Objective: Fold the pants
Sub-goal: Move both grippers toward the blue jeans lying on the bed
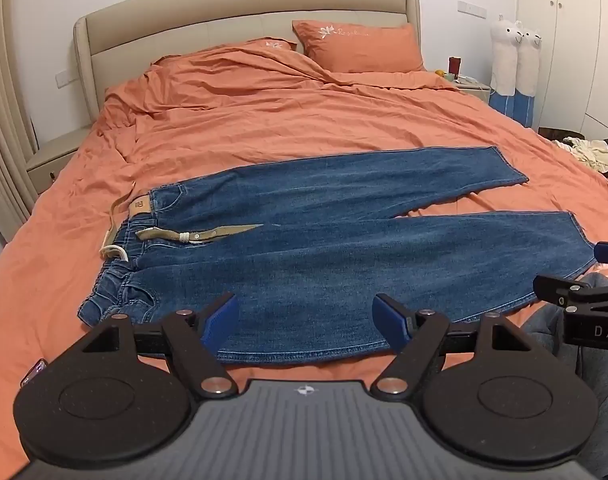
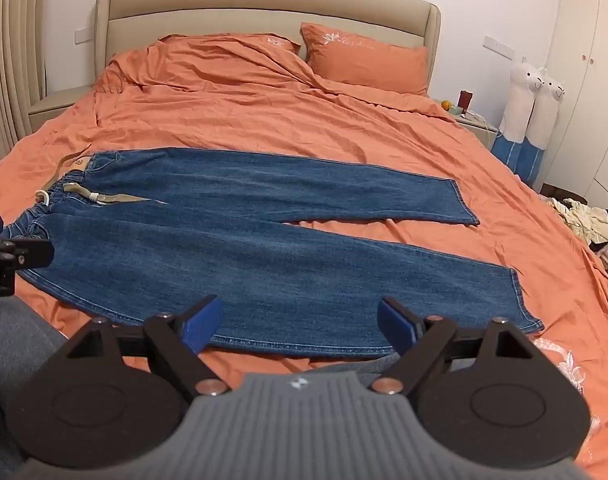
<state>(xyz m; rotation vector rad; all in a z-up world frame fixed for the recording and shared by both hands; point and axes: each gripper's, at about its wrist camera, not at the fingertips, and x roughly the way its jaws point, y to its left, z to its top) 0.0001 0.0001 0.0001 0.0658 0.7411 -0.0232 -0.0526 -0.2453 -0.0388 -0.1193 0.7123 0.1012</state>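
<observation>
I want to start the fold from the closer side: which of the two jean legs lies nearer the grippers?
The near leg, whose outer seam runs just beyond both open grippers; the far leg lies toward the pillows.

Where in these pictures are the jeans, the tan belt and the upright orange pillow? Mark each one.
jeans (image 2: 263,248): right wrist view, on the near leg's thigh.
tan belt (image 1: 223,233): left wrist view, on the loose strap end lying across the jeans.
orange pillow (image 1: 360,48): left wrist view, on the middle of its front face.

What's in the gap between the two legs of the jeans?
Only bare orange bedsheet. In the right wrist view, the far leg and near leg of the jeans spread apart toward the hems, and nothing lies in the wedge between them.
</observation>
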